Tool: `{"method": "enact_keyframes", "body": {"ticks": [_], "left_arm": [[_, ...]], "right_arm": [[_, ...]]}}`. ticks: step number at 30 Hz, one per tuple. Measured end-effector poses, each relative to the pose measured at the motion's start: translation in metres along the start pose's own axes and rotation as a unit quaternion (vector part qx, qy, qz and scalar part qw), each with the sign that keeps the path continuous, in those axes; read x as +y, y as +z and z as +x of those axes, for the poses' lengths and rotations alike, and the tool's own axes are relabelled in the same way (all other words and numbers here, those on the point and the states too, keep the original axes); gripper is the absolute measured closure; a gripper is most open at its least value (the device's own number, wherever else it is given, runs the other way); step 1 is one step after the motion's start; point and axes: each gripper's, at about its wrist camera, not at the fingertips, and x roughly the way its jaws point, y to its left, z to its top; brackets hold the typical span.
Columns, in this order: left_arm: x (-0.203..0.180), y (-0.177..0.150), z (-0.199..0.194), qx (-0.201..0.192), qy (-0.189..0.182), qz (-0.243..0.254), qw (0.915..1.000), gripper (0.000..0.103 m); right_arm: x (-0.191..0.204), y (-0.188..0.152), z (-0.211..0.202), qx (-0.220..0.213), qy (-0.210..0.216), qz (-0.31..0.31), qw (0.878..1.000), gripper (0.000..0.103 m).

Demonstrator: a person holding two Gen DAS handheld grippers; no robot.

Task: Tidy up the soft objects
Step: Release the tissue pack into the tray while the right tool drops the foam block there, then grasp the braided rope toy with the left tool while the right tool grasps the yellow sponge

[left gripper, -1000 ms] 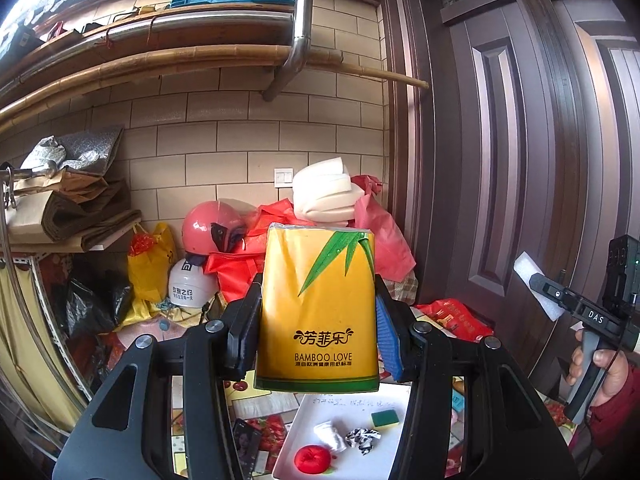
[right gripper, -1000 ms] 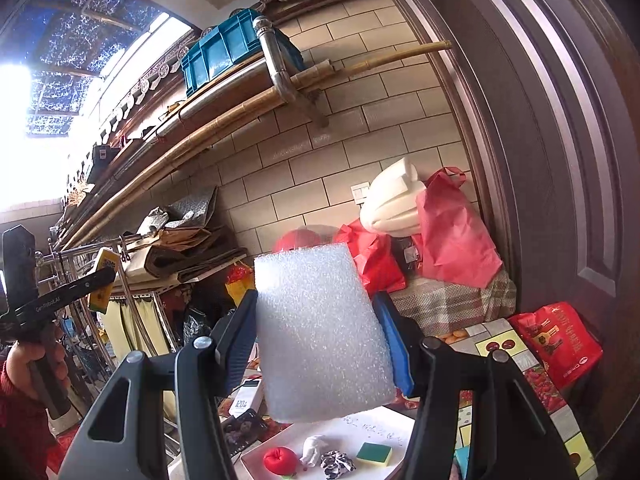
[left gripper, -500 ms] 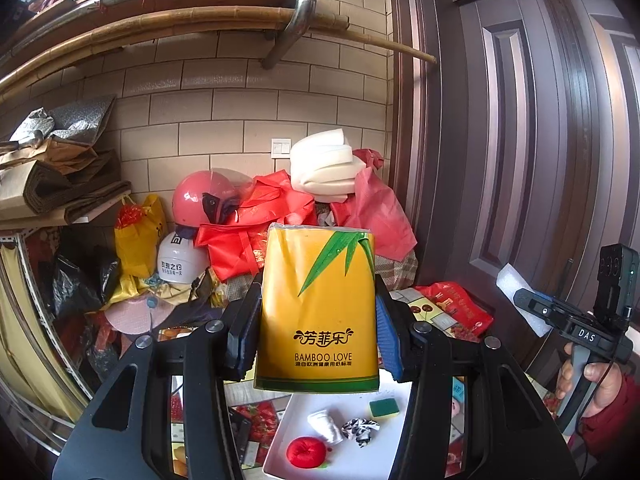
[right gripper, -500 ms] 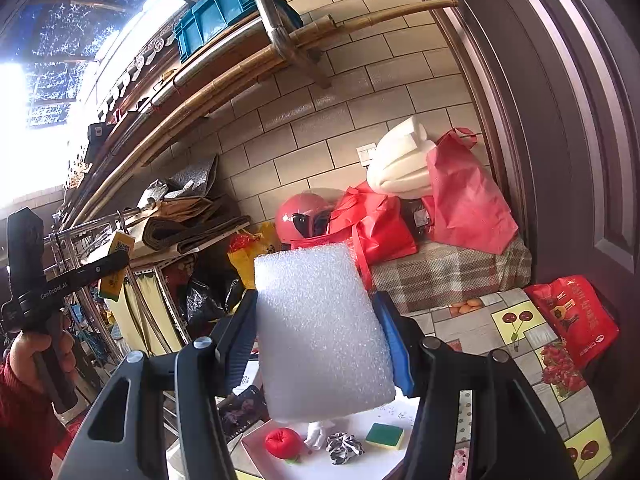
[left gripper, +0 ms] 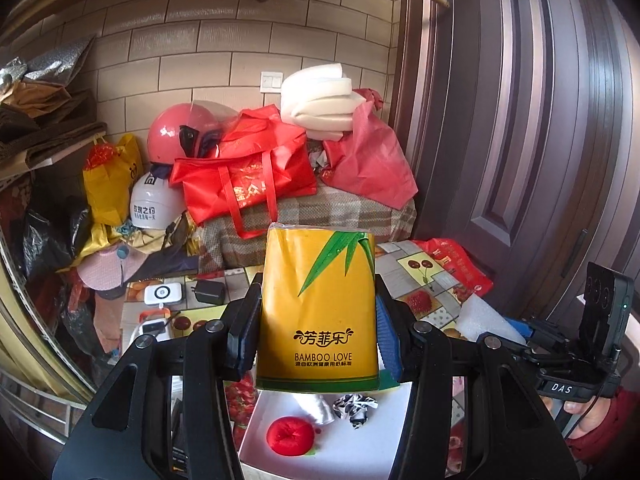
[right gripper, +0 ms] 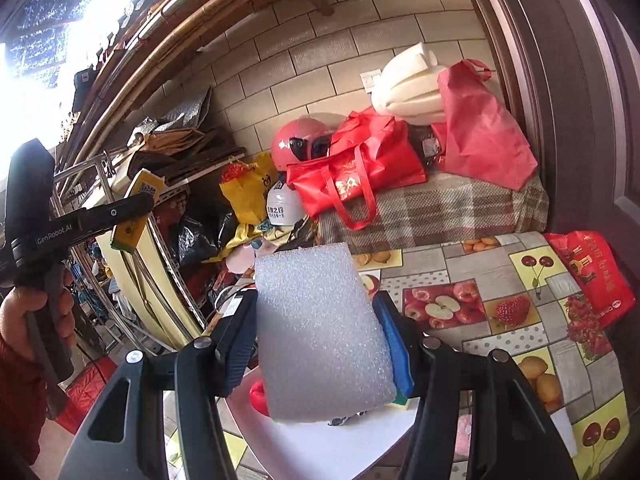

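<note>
Both loads are in the air above the counter [right gripper: 460,276], so I judge the carry step in hand, with placement into the white tray [left gripper: 360,444] yet to come.

My left tongs [left gripper: 318,336] are pinching the yellow tissue pack [left gripper: 318,312] by its two sides, upright, above the far edge of the tray. My right tongs [right gripper: 320,340] are pinching the white foam block [right gripper: 320,332] likewise, and it too hangs over the tray.

Tray contents, left wrist view: a red plush ball [left gripper: 291,435] at the near left, a white cloth piece [left gripper: 318,406] behind it, a black-and-white crumpled item [left gripper: 356,404] to the right, and a green-and-yellow sponge [left gripper: 388,380], mostly hidden by the tongs. The near right part of the tray floor looks bare.

Next move, in my judgement: lower each piece to a bare patch before spreading the tongs. Both are soft and will spring back on release, so they should touch down first. The two loads should go down apart from each other.
</note>
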Motion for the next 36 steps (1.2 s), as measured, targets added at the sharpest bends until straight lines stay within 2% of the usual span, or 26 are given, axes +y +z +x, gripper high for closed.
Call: {"method": "enact_keyframes", "body": {"ticks": [5,10,15,20,21,22,23,24,28,36], "left_arm": [[-0.004,-0.039,0.08,0.074,0.002,-0.01,0.9972,0.054],[-0.025,-0.081,0.154,0.141,-0.003,-0.01,0.99,0.054],[-0.046,-0.104,0.194,0.18,-0.006,0.01,0.9836,0.054],[-0.044,-0.108,0.205,0.181,0.007,0.017,0.9834,0.049],[-0.044,-0.109,0.207,0.178,0.011,0.022,0.9837,0.038],[-0.042,-0.109,0.208,0.175,0.019,0.026,0.9841,0.017],[-0.041,-0.11,0.207,0.169,0.03,0.029,0.9847,0.008],[-0.04,-0.11,0.207,0.164,0.039,0.031,0.9852,0.0],[-0.036,-0.111,0.205,0.157,0.038,0.02,0.9867,0.0],[-0.043,-0.102,0.187,0.132,0.032,0.008,0.9908,0.0]], "right_arm": [[0.001,-0.033,0.04,0.064,0.011,-0.017,0.998,0.046],[0.019,-0.083,0.086,0.153,0.013,-0.064,0.986,0.046],[0.029,-0.123,0.114,0.208,0.012,-0.087,0.974,0.046],[0.029,-0.13,0.126,0.203,-0.008,-0.096,0.974,0.044],[0.028,-0.129,0.128,0.201,-0.012,-0.098,0.975,0.04],[0.026,-0.129,0.13,0.2,-0.015,-0.1,0.975,0.02],[0.026,-0.13,0.131,0.197,-0.023,-0.103,0.975,0.012],[0.024,-0.13,0.13,0.193,-0.033,-0.106,0.975,0.0],[0.02,-0.131,0.128,0.184,-0.05,-0.106,0.976,0.0],[0.021,-0.12,0.113,0.162,-0.059,-0.099,0.98,0.0]]}}
